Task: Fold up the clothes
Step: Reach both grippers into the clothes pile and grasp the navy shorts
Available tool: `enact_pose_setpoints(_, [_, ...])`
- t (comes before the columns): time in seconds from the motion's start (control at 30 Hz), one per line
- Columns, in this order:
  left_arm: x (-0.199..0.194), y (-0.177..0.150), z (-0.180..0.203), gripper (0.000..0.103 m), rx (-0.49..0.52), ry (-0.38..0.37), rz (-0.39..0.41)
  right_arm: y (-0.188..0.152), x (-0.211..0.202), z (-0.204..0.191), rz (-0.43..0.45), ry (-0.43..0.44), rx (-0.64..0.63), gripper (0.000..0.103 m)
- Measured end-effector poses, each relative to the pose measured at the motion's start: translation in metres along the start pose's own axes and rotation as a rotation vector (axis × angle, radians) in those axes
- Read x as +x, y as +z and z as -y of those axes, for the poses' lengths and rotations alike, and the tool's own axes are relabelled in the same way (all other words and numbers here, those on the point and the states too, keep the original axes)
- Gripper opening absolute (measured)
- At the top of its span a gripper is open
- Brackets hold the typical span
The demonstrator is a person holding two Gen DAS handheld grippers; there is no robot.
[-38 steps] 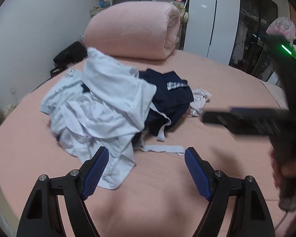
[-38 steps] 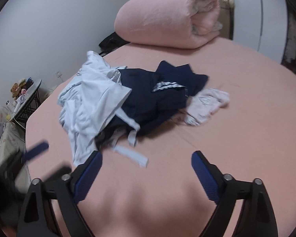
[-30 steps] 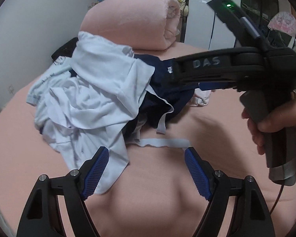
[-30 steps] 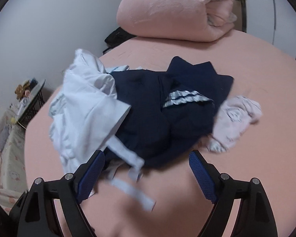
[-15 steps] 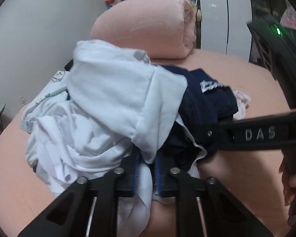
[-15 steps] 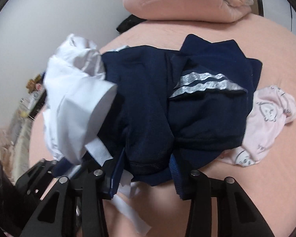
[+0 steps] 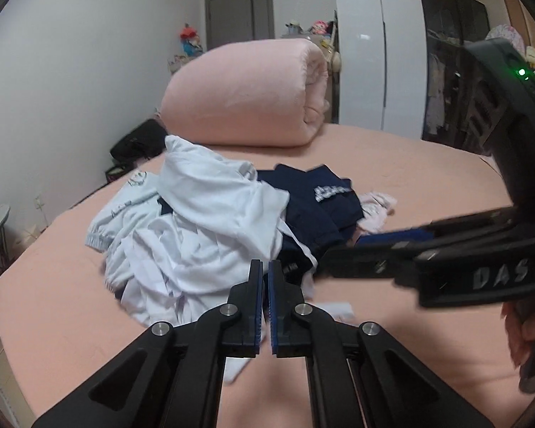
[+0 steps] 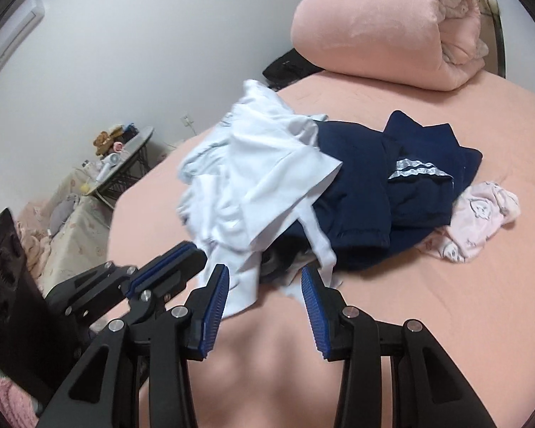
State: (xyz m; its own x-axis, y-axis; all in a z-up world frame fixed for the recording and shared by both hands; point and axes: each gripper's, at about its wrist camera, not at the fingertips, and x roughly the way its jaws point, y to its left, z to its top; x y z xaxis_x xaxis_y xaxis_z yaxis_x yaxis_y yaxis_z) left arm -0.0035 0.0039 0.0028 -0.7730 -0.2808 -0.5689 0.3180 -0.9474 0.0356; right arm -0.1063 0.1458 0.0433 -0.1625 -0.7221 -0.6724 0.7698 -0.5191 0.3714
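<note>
The clothes lie in one tangled heap near the middle of the pink bed [image 7: 428, 185], so a single garment has to be teased out before any folding can begin. The left tool [image 7: 266, 271] is clenched at the near edge of the white garment [image 7: 210, 221], its blue pads nearly together with a strip of white cloth showing in the narrow gap (apparently pinched, though the contact itself is partly hidden). The right tool [image 8: 264, 287] is released, its jaws spread on either side of a trailing white hem where it overlaps the navy garment [image 8: 367, 185], probably lining up a second grip. A small pink garment [image 8: 481, 210] sits at the heap's far side, and a rolled pink quilt [image 7: 246, 92] rests at the bed's head.
</note>
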Motion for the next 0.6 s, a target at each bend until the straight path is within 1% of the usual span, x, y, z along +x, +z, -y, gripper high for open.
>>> enact_pose_setpoints(0.03, [-0.002,-0.001,-0.002,0.002,0.000,0.011,0.014,-0.002,-0.003,0.008,0.003,-0.007,-0.004,0.042])
enact_pose_setpoints(0.07, [-0.001,-0.003,-0.004,0.003,-0.006,0.011,0.028,-0.003,-0.004,0.013,0.003,-0.043,-0.010,0.042])
enact_pose_setpoints(0.13, [0.016,-0.005,-0.004,0.005,0.003,-0.016,-0.037,0.000,0.001,0.019,-0.012,-0.119,0.009,0.043])
enact_pose_setpoints(0.17, [0.025,-0.008,-0.001,0.006,0.011,-0.039,-0.050,0.001,0.005,0.025,-0.034,-0.148,0.031,0.050])
enact_pose_setpoints(0.2, [0.034,-0.011,0.003,0.007,0.019,-0.063,-0.063,0.003,0.010,0.033,-0.044,-0.162,0.052,0.059])
enact_pose_setpoints(0.23, [0.044,-0.011,0.007,0.013,0.025,-0.081,-0.070,0.006,0.016,0.043,-0.047,-0.167,0.073,0.061])
enact_pose_setpoints(0.3, [0.062,-0.012,0.015,0.039,0.037,-0.117,-0.082,0.013,0.027,0.061,-0.054,-0.184,0.116,0.062])
enact_pose_setpoints(0.33, [0.071,-0.009,0.016,0.066,0.020,-0.153,-0.077,0.017,0.032,0.069,-0.061,-0.199,0.141,0.063])
enact_pose_setpoints(0.37, [0.080,-0.006,0.017,0.073,0.003,-0.189,-0.072,0.022,0.037,0.077,-0.064,-0.193,0.164,0.063])
enact_pose_setpoints(0.4, [0.085,-0.004,0.020,0.073,-0.014,-0.190,-0.054,0.026,0.043,0.084,-0.063,-0.172,0.188,0.063])
enact_pose_setpoints(0.43, [0.092,-0.002,0.023,0.072,-0.002,-0.139,-0.042,0.029,0.049,0.091,-0.059,-0.161,0.199,0.064])
enact_pose_setpoints(0.47, [0.097,0.000,0.024,0.072,0.005,-0.104,-0.024,0.031,0.056,0.098,-0.061,-0.162,0.210,0.064])
enact_pose_setpoints(0.5, [0.102,0.001,0.023,0.071,0.000,-0.092,-0.019,0.033,0.063,0.104,-0.067,-0.168,0.225,0.064])
enact_pose_setpoints(0.57, [0.114,0.007,0.020,0.059,0.005,-0.066,-0.021,0.038,0.078,0.113,-0.085,-0.146,0.252,0.064])
enact_pose_setpoints(0.6, [0.123,0.007,0.020,0.059,0.025,-0.051,-0.028,0.039,0.086,0.117,-0.093,-0.127,0.255,0.064])
